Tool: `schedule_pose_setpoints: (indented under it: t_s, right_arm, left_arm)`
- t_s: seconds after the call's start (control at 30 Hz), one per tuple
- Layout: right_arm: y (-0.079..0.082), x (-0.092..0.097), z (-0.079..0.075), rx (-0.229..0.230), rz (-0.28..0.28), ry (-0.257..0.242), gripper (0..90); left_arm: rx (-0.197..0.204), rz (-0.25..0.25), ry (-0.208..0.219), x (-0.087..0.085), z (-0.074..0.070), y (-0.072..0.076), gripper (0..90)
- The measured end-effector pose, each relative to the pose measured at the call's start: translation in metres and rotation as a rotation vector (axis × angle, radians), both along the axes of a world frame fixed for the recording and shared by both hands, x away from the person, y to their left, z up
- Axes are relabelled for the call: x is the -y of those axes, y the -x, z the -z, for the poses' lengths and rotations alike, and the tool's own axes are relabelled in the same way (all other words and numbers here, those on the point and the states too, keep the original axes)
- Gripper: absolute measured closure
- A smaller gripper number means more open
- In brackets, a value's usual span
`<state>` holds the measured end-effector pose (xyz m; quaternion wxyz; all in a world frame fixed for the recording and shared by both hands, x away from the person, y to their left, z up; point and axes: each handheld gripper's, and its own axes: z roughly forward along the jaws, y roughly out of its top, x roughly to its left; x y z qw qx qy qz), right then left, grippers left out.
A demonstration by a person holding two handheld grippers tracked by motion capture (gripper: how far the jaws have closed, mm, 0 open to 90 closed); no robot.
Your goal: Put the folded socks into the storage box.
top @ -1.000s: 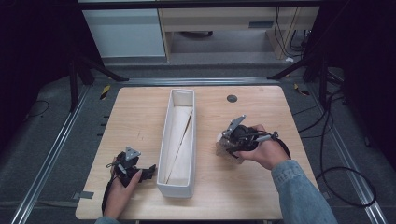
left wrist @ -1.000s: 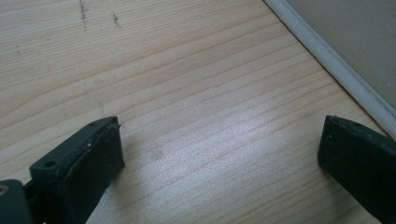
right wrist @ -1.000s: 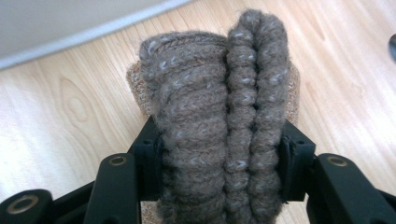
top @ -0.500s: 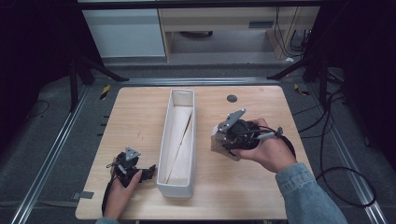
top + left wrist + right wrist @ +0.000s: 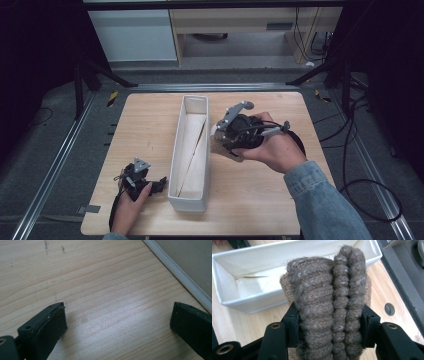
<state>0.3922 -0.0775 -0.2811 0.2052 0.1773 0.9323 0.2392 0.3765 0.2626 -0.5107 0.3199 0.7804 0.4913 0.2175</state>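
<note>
Looking at it from here, the right gripper [image 5: 223,136] has its jaws clamped on a folded brown knit piece [image 5: 329,302], probably a sock or a thick cloth, held up off the tabletop [image 5: 260,190] just to the right of the long white bin [image 5: 189,199]. My guess is the knit goes into that bin.

To do it cleanly I'd lift high enough that the hanging bottom of the fold clears the bin's right wall, carry it over the middle of the opening, then lower before letting go, since a soft bundle like that will flop and could drape over the rim.

The bin is narrow but runs long from near edge to far edge, so there's plenty of slack lengthwise and not much sideways.

The left gripper [image 5: 150,184] sits low near the front-left corner with jaws spread wide and nothing between them, just beside the bin's left wall. It's well out of the way, and the right half of the tabletop is mostly bare.
</note>
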Motion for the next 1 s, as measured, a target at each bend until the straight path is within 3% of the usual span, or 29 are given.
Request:
schedule_pose_setpoints:
  t_s: [0.27,0.53,1.0]
  right_arm:
    - [-0.011,-0.028,-0.013,0.005,-0.041,0.018,47.6]
    - [-0.014,-0.053,-0.013,-0.015,-0.076,0.022,47.6]
    - [-0.012,-0.072,-0.009,-0.036,-0.104,0.023,47.6]
  left_arm:
    - [0.001,-0.002,0.002,0.000,0.000,0.000,0.0]
    - [0.001,-0.002,0.003,0.000,0.000,0.000,0.0]
    - [-0.001,-0.001,0.002,0.000,0.000,0.000,0.0]
